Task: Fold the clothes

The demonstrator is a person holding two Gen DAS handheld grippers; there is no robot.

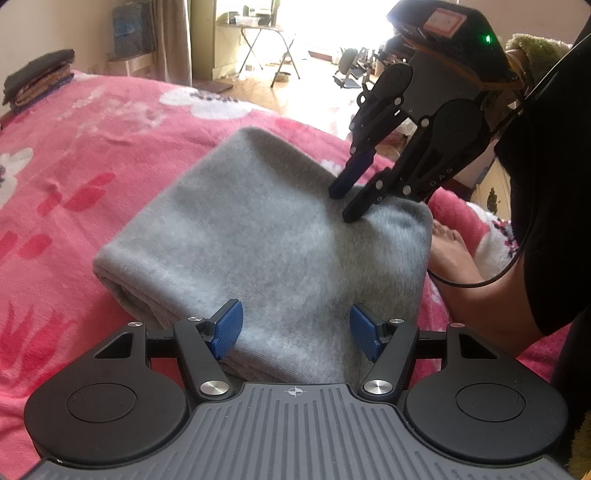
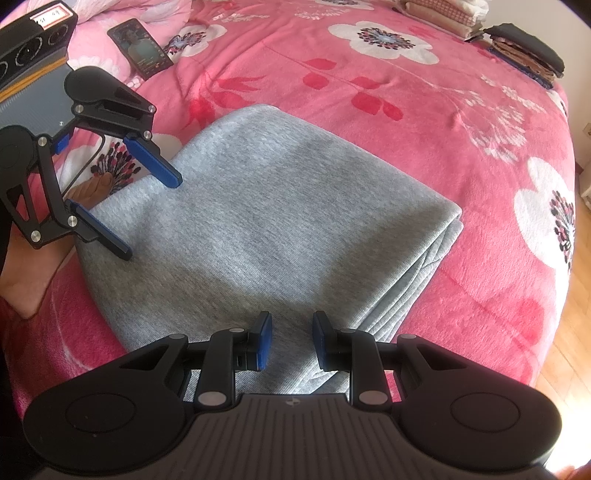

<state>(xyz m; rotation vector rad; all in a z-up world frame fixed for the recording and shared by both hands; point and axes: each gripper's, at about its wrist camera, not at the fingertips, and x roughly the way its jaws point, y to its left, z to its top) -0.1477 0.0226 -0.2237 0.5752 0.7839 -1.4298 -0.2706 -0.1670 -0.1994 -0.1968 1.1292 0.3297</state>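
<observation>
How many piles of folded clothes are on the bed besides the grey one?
2, both at the bed's far edge: a dark-topped pile and a pale checked pile beside it. Others may lie out of view.

Phone [image 2: 140, 48] on pink floral blanket [image 2: 369, 110]; folding table [image 1: 264, 40] beyond

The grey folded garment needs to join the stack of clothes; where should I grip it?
Grip the grey folded garment at its rounded fold edge, sliding one finger under from that side: the layers join there, while the opposite edge shows loose layers.
</observation>
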